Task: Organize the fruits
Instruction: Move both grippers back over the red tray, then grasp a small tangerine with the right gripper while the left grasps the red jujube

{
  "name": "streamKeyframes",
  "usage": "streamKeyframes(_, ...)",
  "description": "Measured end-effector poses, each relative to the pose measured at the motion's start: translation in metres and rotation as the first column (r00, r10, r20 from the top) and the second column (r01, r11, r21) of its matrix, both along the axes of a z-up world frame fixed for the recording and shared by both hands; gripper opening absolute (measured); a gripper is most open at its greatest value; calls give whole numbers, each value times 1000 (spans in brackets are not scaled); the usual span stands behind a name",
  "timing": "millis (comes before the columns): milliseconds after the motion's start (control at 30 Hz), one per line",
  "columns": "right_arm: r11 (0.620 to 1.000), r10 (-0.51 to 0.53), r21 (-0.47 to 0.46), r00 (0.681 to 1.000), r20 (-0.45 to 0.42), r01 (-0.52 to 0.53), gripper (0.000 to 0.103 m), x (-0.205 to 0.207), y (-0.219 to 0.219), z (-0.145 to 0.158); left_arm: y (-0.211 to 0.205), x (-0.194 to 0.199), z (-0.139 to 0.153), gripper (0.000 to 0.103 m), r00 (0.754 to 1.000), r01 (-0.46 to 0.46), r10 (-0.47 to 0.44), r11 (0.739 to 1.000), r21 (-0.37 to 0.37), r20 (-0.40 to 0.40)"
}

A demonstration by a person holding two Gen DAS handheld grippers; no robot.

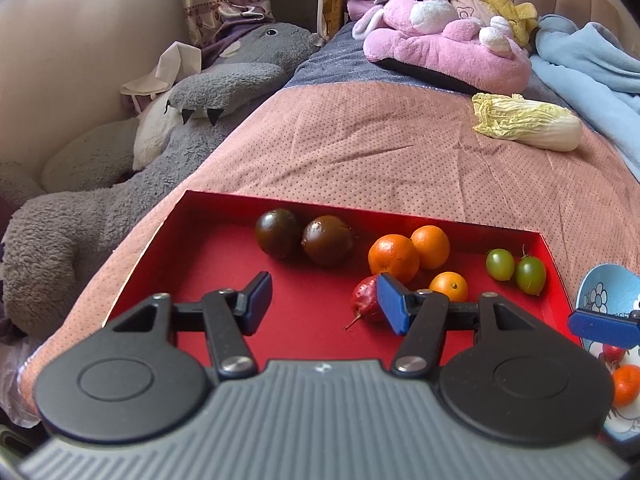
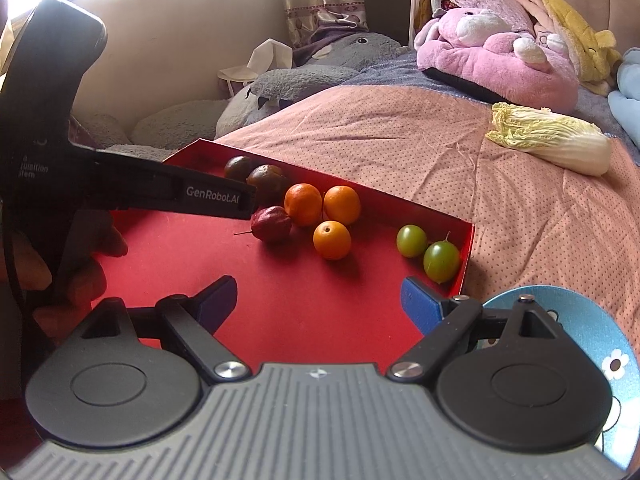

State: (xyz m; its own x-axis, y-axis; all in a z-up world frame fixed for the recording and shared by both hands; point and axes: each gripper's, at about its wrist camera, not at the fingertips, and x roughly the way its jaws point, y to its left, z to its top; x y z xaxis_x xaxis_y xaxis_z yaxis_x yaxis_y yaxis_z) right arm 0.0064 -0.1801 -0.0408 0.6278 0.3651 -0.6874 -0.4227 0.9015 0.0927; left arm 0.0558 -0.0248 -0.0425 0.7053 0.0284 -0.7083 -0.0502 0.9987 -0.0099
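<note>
A red tray (image 1: 224, 256) (image 2: 180, 256) lies on the pink bedspread. In it sit two dark brown fruits (image 1: 278, 233) (image 2: 266, 178), three oranges (image 1: 393, 258) (image 2: 303, 204), two green fruits (image 1: 500, 264) (image 2: 412, 241) and one small red fruit (image 1: 365, 299) (image 2: 272, 224). My left gripper (image 1: 324, 304) hovers open over the tray; its right pad stands just beside the red fruit, with nothing between the fingers. My right gripper (image 2: 320, 308) is open and empty over the tray's near right corner. A blue floral bowl (image 1: 612, 292) (image 2: 600, 344) at the right holds a red fruit (image 1: 614, 354) and an orange (image 1: 626, 384).
A napa cabbage (image 1: 528, 122) (image 2: 552, 142) lies on the bedspread behind the tray. Pink plush (image 1: 444, 44) (image 2: 500, 56), grey plush (image 1: 120, 200) (image 2: 304, 80) and a blue blanket (image 1: 592, 64) crowd the bed's far end and left side. A hand (image 2: 76, 276) holds the left gripper's handle.
</note>
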Motion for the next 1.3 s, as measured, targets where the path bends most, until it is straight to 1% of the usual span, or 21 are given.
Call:
streamKeyframes(167,1000,-3,0,1000,-5,3,92,-1,0,-3,8,-1,-1,61,1000,-26,26,999,-19,-18)
streamKeyframes(333,1000,-1,3,1000,-9,1,92,3,3,-7,23,-3,0,61,996,-80,78,995,-61,-33)
streamKeyframes(433,1000,1,1,1000,-4,-1,92,12,5,-11,30,-6,0,61,995,-99,96,991,-86,-38)
streamKeyframes(567,1000,-10,-25,1000,-5,9,91,34,9,-20,31,-8,1,61,994,-101,97,991,-92,-40)
streamKeyframes(600,999,-10,-33,1000,-10,10,89,40,11,-22,30,-8,0,61,995,-98,94,991,-93,-40)
streamKeyframes(667,999,-8,-50,1000,-12,8,82,51,15,-27,27,-7,-1,61,995,-88,85,993,-84,-42)
streamKeyframes(733,998,1,-59,1000,-19,-2,72,61,19,-31,25,-5,-2,61,996,-79,76,994,-79,-43)
streamKeyframes(867,997,12,-74,999,-31,-14,63,77,27,-40,23,-3,-5,61,996,-73,69,994,-81,-49)
streamKeyframes(933,997,17,-73,999,-40,-20,52,83,28,-42,21,-1,-6,61,997,-67,63,994,-81,-54)
streamKeyframes(1000,997,28,-76,999,-39,-31,44,85,30,-43,19,0,-7,61,997,-57,53,995,-79,-56)
streamKeyframes(1033,996,33,-81,999,-37,-36,37,85,30,-43,18,1,-8,61,997,-53,49,995,-79,-55)
streamKeyframes(1133,996,35,-87,999,-31,-38,35,82,27,-43,15,2,-9,61,998,-40,35,996,-86,-56)
streamKeyframes(1300,998,25,-63,998,-50,-28,35,66,11,-40,6,5,-10,61,999,-6,1,995,-100,-52)
